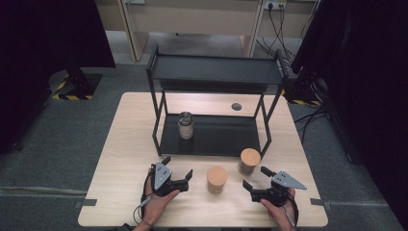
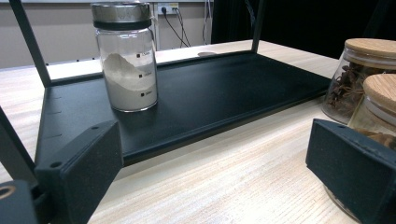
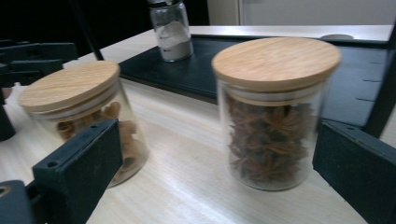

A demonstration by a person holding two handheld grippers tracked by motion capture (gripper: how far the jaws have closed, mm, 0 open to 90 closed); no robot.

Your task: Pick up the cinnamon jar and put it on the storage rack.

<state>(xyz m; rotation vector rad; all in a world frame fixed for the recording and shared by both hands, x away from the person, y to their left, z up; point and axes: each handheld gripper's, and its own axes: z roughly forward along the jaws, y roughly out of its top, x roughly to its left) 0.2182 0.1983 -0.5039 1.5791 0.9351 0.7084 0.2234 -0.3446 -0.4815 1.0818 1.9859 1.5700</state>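
The star-anise jar stands upright on the bench, just off the rack's front right post, its wooden lid seated flat. The right gripper hovers just short of it, fingers released and spread wide, with the jar framed between them in the right gripper view. The second jar, also wooden-lidded and holding curled brown pieces, sits near it to the left, between the two grippers. The left gripper rests low by the rack's front left corner, fingers likewise released and holding nothing. On the rack's lower shelf a powder jar with a metal cap stands toward the left.

The likely next step is a grasp on the star-anise jar. The risks, as I judge them: the glass is smooth and round, so an off-centre closure could squeeze it sideways and out; a high grip might catch the lid alone; the left finger passes close to the second jar and could nudge it; and the rack post just behind leaves little room for lifting the jar onto the shelf.
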